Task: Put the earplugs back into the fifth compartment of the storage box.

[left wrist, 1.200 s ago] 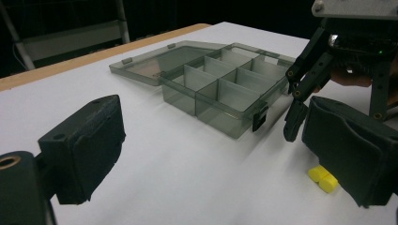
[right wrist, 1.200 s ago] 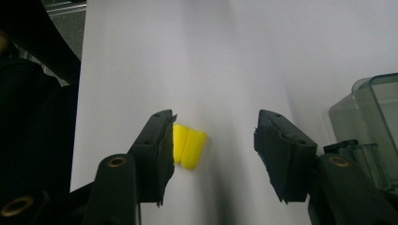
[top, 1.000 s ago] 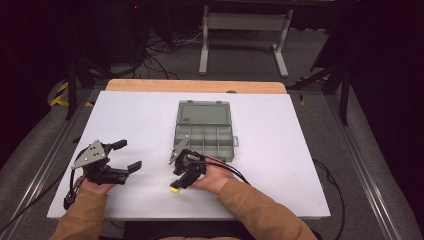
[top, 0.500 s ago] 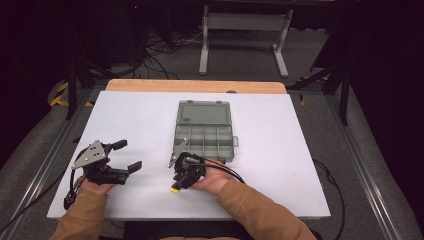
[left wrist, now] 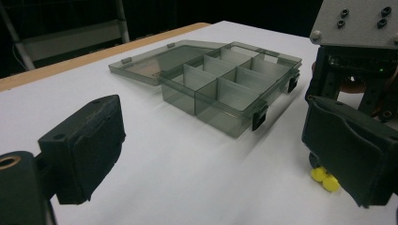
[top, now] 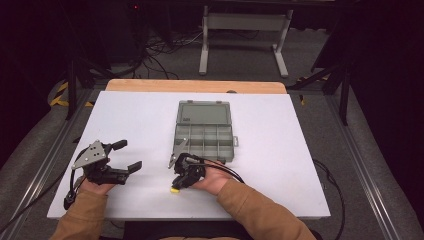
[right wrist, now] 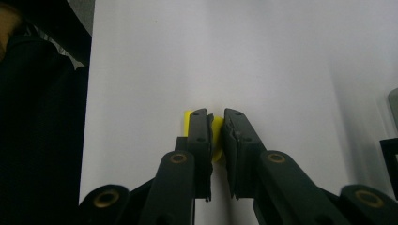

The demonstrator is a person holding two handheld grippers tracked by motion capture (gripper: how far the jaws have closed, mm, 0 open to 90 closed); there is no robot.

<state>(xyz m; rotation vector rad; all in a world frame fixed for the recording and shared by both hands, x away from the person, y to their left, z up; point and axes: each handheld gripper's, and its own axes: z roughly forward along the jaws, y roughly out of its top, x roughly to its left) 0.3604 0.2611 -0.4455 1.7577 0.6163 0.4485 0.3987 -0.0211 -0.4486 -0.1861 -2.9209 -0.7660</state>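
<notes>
Yellow piece (right wrist: 217,138) on white table (top: 280,165) near its front edge, pinched between nearly closed jaws of right gripper (right wrist: 216,123), open grey box (top: 204,132) just beyond, left gripper (top: 122,156) spread wide, holding nothing.

Both forearms, in tan sleeves, come in from the near edge of the surface (top: 280,150). The left hand (top: 95,187) holds the left claw (top: 131,155) near the left edge, pointing right and slightly far, its jaws spread wide apart with nothing between them and its grey three-cornered plate on top. The right hand (top: 212,180) reaches in toward the middle near side, angled left, and holds the right claw (top: 176,188) tipped down at the surface, its jaws drawn nearly together, a narrow gap between them
</notes>
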